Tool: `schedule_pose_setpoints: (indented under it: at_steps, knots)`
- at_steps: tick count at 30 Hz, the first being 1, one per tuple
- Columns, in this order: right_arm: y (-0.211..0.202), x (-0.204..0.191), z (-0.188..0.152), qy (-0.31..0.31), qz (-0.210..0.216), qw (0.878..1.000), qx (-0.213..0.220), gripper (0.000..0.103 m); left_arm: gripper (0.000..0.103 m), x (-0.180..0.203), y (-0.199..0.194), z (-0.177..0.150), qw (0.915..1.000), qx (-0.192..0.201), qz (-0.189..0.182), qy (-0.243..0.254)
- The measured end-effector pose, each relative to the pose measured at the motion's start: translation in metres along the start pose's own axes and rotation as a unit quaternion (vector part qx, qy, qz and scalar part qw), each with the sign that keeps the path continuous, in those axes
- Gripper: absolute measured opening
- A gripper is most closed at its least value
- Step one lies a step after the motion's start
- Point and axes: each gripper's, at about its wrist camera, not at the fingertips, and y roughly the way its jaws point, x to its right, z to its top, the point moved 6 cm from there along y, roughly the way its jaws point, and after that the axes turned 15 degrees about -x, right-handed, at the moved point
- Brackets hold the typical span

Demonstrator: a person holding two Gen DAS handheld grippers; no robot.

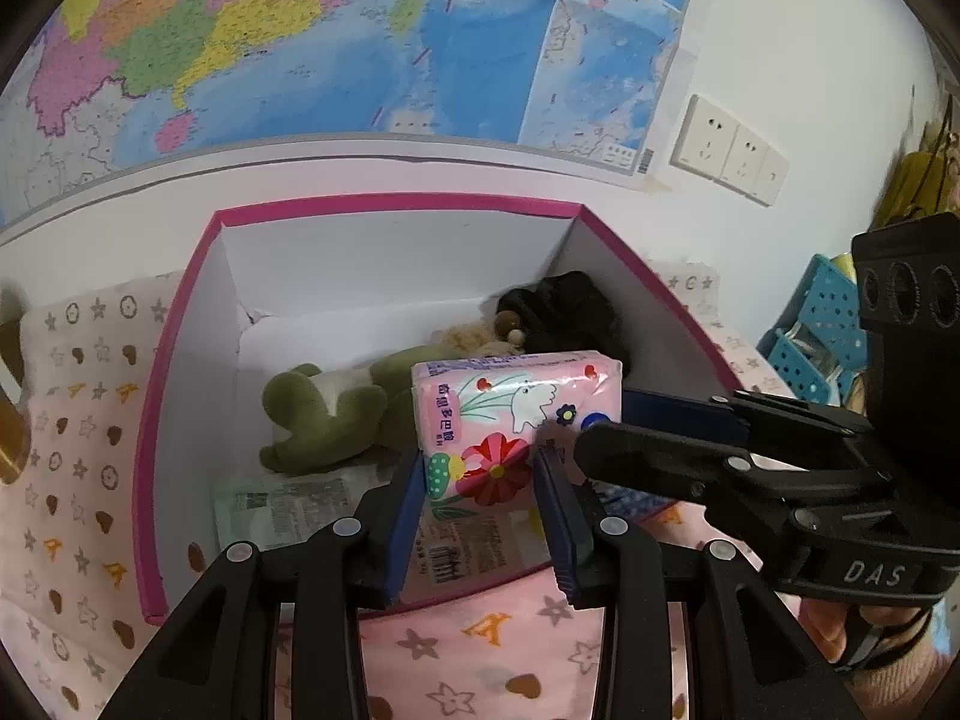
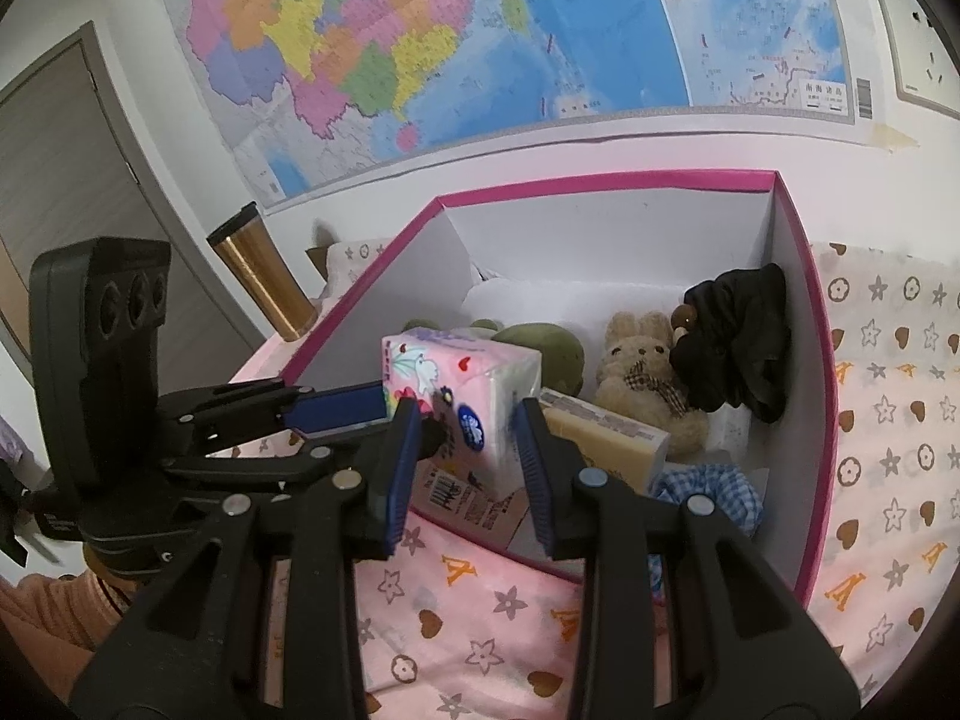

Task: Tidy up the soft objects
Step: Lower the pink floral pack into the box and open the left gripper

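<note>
A pink flowered tissue pack [image 1: 516, 420] stands at the front edge of the pink-rimmed white box [image 1: 390, 207]. My left gripper [image 1: 480, 483] is shut on its near end. My right gripper [image 2: 465, 429] also closes on the pack [image 2: 462, 396], coming in from the right in the left wrist view [image 1: 600, 420]. Inside the box lie a green frog plush [image 1: 324, 414], a beige bunny plush [image 2: 642, 372], a black cloth bundle [image 2: 738, 336], another tissue pack [image 2: 606, 438] and a blue checked cloth [image 2: 708, 486].
The box [image 2: 804, 300] stands on a pink cloth with stars and hearts [image 2: 498, 612]. A gold tumbler [image 2: 264, 276] stands left of it. Blue perforated baskets [image 1: 810, 330] sit at the right. A map [image 1: 300, 42] hangs on the wall behind.
</note>
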Motion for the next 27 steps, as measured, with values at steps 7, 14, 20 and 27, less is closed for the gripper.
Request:
schedule_pose_setpoints:
  at_steps: [7, 14, 20, 27]
  knots:
    - [0.006, 0.001, -0.004, 0.000, -0.016, 1.000, -0.011, 0.037, 0.054, -0.005, 0.002, -0.008, 0.9999, -0.004, 0.009, -0.008]
    - [-0.009, -0.007, -0.017, -0.013, -0.030, 0.999, 0.002, 0.050, 0.072, -0.002, -0.024, -0.025, 0.9991, 0.034, 0.026, 0.000]
    - [-0.031, -0.026, -0.041, -0.046, -0.083, 0.995, 0.038, 0.083, 0.098, 0.004, -0.056, -0.051, 0.9947, 0.090, 0.050, -0.004]
    - [-0.028, -0.034, -0.083, -0.045, -0.162, 0.985, 0.041, 0.099, 0.103, 0.000, -0.067, -0.080, 0.9908, 0.104, 0.083, -0.029]
